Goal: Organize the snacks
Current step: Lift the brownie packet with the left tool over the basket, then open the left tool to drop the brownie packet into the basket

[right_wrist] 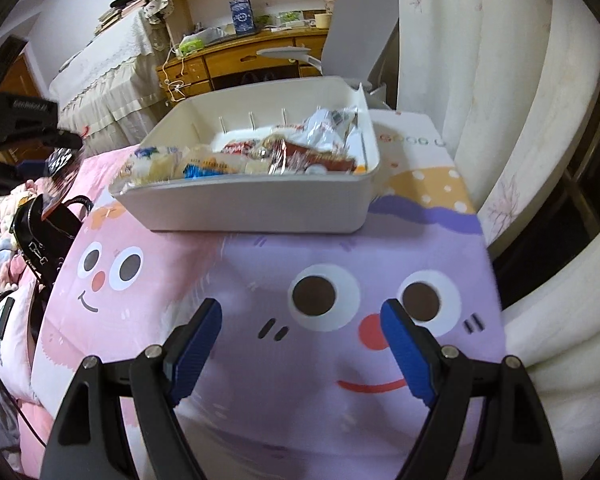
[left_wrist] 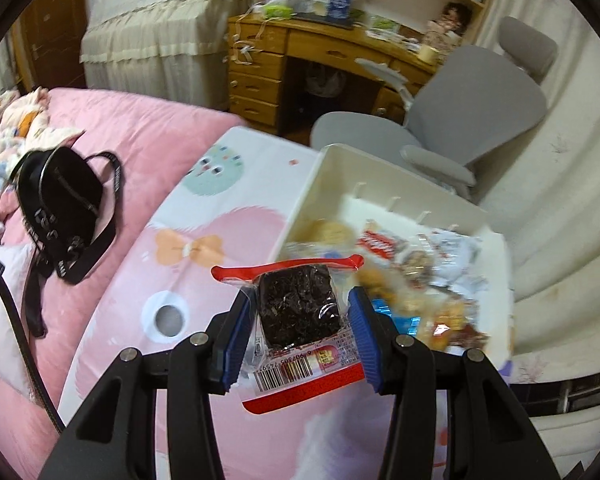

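Note:
My left gripper [left_wrist: 300, 312] is shut on a clear, red-edged snack packet [left_wrist: 296, 308] with a dark square cake inside, held in the air just left of the white bin [left_wrist: 312, 184]. The bin holds several wrapped snacks [left_wrist: 416, 264] in a loose heap. In the right wrist view the same bin [right_wrist: 256, 204] stands on the cartoon-printed cloth [right_wrist: 300, 260], with the snacks [right_wrist: 268, 156] piled inside. My right gripper [right_wrist: 302, 312] is open over the purple face print, with nothing between its blue pads [right_wrist: 404, 344]. The left gripper [right_wrist: 28, 136] with its packet shows at that view's left edge.
A black bag [left_wrist: 64, 200] with straps lies on the pink bedding [left_wrist: 140, 128] to the left. Behind the bin are a grey office chair [left_wrist: 472, 112] and a wooden desk [left_wrist: 308, 56] with clutter. White curtains [right_wrist: 500, 100] hang at the right.

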A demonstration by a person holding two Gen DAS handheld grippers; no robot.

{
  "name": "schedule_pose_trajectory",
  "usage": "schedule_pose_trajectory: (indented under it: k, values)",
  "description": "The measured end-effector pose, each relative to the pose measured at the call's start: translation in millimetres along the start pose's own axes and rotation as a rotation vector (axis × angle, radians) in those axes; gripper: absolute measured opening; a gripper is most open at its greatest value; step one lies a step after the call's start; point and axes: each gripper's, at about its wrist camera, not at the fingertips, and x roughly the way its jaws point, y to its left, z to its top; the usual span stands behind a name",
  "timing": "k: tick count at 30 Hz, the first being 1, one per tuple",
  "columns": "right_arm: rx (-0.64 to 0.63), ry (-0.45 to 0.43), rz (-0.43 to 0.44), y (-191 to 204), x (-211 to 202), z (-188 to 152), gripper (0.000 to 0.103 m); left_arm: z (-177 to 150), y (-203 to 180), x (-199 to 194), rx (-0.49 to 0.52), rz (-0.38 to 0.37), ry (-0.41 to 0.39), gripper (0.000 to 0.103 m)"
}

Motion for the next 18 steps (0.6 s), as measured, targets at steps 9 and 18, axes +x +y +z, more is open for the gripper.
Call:
schedule_pose_trajectory:
  k: [9,18]
  values:
    - [0.001,-0.041,-0.016,-31.2,-31.6,20.6,0.082,28.3,-84.0,-14.1,0.124,-0.084,-0.045,0.056]
    - [0.064,-0.051,-0.036,-41.2,-44.9,21.6,0.086,30.9,-100.5,-39.3,0.198,-0.113,-0.033,0.088]
